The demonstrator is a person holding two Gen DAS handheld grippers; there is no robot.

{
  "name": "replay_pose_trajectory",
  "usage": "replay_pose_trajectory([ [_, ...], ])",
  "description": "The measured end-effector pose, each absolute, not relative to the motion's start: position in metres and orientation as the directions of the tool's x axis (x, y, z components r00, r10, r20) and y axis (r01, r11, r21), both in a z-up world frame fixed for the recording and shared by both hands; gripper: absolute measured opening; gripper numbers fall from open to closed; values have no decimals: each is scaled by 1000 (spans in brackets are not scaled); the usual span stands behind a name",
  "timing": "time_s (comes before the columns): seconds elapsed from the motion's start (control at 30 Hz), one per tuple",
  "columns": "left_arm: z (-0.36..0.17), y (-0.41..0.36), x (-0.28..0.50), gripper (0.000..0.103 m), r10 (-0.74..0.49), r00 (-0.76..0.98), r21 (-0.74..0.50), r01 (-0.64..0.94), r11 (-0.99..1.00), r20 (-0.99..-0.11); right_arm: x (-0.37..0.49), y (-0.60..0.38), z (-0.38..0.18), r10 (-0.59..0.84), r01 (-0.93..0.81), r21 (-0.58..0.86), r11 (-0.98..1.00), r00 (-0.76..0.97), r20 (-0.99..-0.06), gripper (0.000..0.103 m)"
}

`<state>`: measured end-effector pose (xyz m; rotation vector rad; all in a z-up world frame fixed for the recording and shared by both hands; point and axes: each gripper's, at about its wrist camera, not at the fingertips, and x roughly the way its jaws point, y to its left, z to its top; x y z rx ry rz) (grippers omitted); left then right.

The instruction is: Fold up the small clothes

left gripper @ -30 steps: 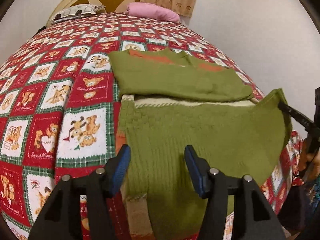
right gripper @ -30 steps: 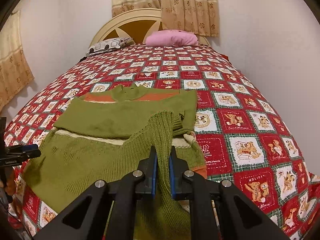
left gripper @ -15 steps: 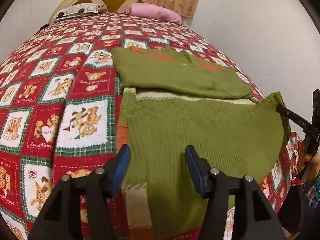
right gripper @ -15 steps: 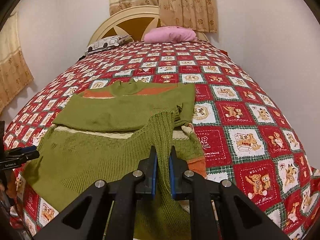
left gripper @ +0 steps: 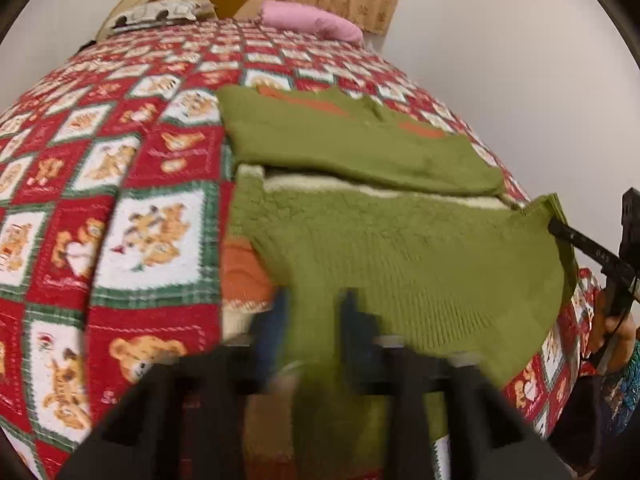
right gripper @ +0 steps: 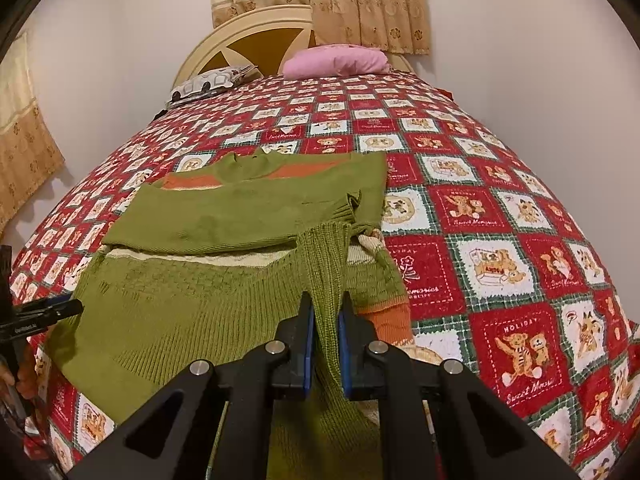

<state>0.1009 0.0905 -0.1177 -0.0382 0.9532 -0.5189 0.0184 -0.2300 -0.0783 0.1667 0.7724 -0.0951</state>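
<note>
Left wrist view is pretty smeared down low, but you can make out the left gripper [left gripper: 312,320] with its jaws closing in on the near hem of the green sweater [left gripper: 400,248], knit bunched up between the two fingers. Whether the pads are fully biting yet is hard to call through the blur.

Right wrist view is sharp. The right gripper [right gripper: 323,332] is pinched almost completely together on a ribbed fold of the same sweater [right gripper: 168,300], and the cloth rises up out of the blue pads [right gripper: 307,332] in a narrow ridge. So both near corners of the hem have a gripper at them.

The sweater lies on the bedspread [right gripper: 500,208], the red and green checked one with teddy bears, close to the foot of the bed. Its top part with the orange stripes [right gripper: 304,168] is flat, the sleeves folded across the chest, and a cream band shows just under that fold. An orange cuff [right gripper: 388,320] pokes out just to the right of the right gripper.

Up by the headboard [right gripper: 248,36] there's a pink pillow [right gripper: 340,62] and a patterned one [right gripper: 208,82], well away from the sweater.
</note>
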Motion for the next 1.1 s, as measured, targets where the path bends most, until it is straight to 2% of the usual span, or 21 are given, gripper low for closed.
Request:
replay_pose_trajectory([
  [0.37,-108,92,104,11,-448,491,-294,360,885,-747,17,-231,-81,-39,161,106,981,705,-709,10],
  [0.67,-60,92,136,11,-484,549,-336,353,873,-681,33,-228,-34,-58,123,59,991,772,-633,10],
  [0.83,-45,87,182,11,-464,585,-342,313,886,-666,75,-230,-15,-81,111,12,994,792,-605,10],
  [1.1,-36,66,259,11,-412,647,-322,261,910,-641,180,-231,-10,-209,141,-162,977,794,-571,10],
])
